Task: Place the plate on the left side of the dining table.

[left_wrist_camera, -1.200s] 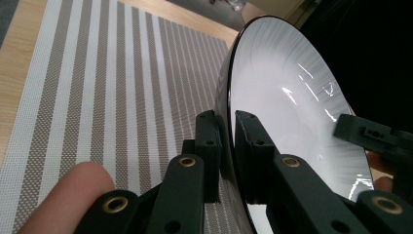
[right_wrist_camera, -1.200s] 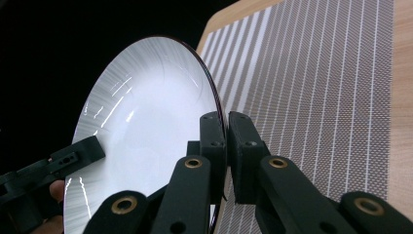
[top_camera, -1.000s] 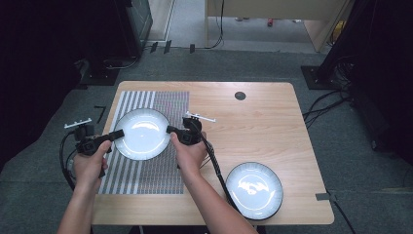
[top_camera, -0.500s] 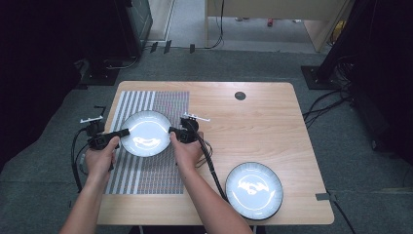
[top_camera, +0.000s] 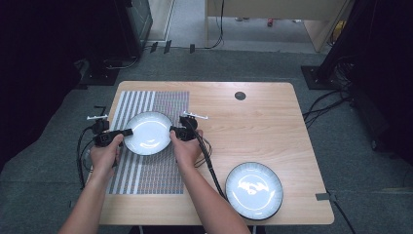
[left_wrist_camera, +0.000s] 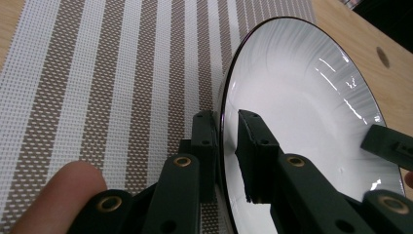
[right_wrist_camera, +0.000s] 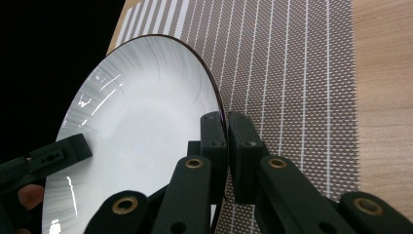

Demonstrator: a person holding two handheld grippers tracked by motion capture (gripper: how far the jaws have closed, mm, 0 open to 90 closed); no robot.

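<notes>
1. My counter [top_camera: 253, 122] was a pale wood-grain top with rounded corners, standing on grey carpet with dark equipment and trailing cables around it.
2. A woven placemat [top_camera: 151, 170] with brown and white stripes covered the counter's left part; its mesh weave showed clearly in the left gripper view [left_wrist_camera: 97, 87].
3. A small dark round cap [top_camera: 240, 95] sat in the counter near its far edge, well apart from everything else.
4. A second white plate [top_camera: 253, 189] with a dark rim lay flat near the counter's near right corner, untouched.
5. The plate I was working with [top_camera: 148, 132] was over the far half of the placemat, between my two hands; it was glossy white with fine radial ribbing and a thin dark rim.
6. My left hand-held gripper [left_wrist_camera: 226, 141] had its jaws narrowed around that plate's left rim, one jaw under and one inside the bowl; a small gap showed beside the inner jaw.
7. My right hand-held gripper [right_wrist_camera: 226, 141] was clamped on the opposite rim, jaws nearly together.
8. A black cable [top_camera: 210, 168] ran from the right gripper back along my forearm.
</notes>
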